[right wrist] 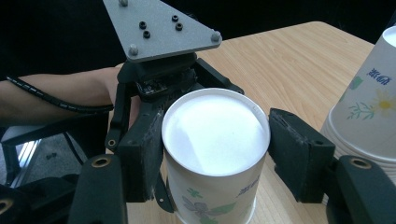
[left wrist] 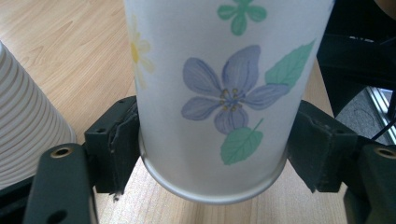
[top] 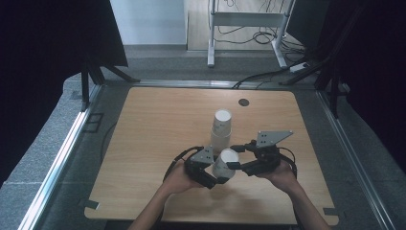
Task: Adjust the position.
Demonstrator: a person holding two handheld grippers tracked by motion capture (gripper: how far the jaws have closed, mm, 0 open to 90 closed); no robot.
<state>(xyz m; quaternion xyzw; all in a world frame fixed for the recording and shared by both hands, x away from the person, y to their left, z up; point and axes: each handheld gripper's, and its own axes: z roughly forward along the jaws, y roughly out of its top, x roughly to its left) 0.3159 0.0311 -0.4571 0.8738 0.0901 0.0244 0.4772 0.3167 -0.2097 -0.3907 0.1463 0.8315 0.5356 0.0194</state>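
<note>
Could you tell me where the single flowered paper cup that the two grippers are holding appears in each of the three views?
High view: the flowered paper cup lies low of centre, between the two grippers.
Left gripper view: it takes up the middle, its rolled rim lowest, black fingers at its sides.
Right gripper view: it stands centre-bottom, white base facing the camera.
Shared landmark: the stack of paper cups, at the left edge and the right edge.
</note>
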